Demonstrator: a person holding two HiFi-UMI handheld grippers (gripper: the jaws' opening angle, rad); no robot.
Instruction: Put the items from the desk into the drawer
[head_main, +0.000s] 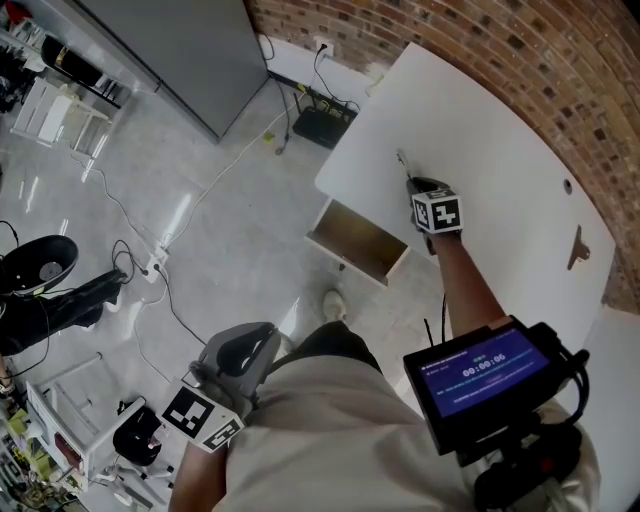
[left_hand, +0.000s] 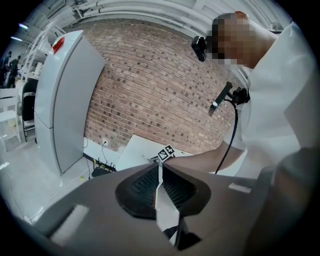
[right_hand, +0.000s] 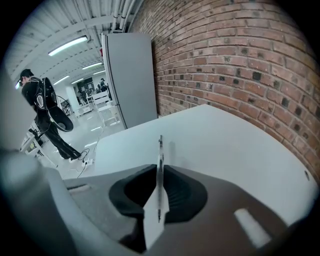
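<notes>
Head view, looking steeply down: a white rounded desk top (head_main: 500, 140) meets a brick wall. Its shallow wood-lined drawer (head_main: 372, 240) hangs open at the near left edge and looks empty as far as we can see. The right gripper (head_main: 412, 183) is over the desk's left end, jaws clamped on a thin grey rod-like item (head_main: 401, 160), not yet over the drawer. A small brown T-shaped piece (head_main: 578, 247) lies untouched at the desk's right end. The left gripper (head_main: 248, 350) hangs low at our side, jaws together on nothing. We judge the task barely begun: one item gripped, none stowed.
</notes>
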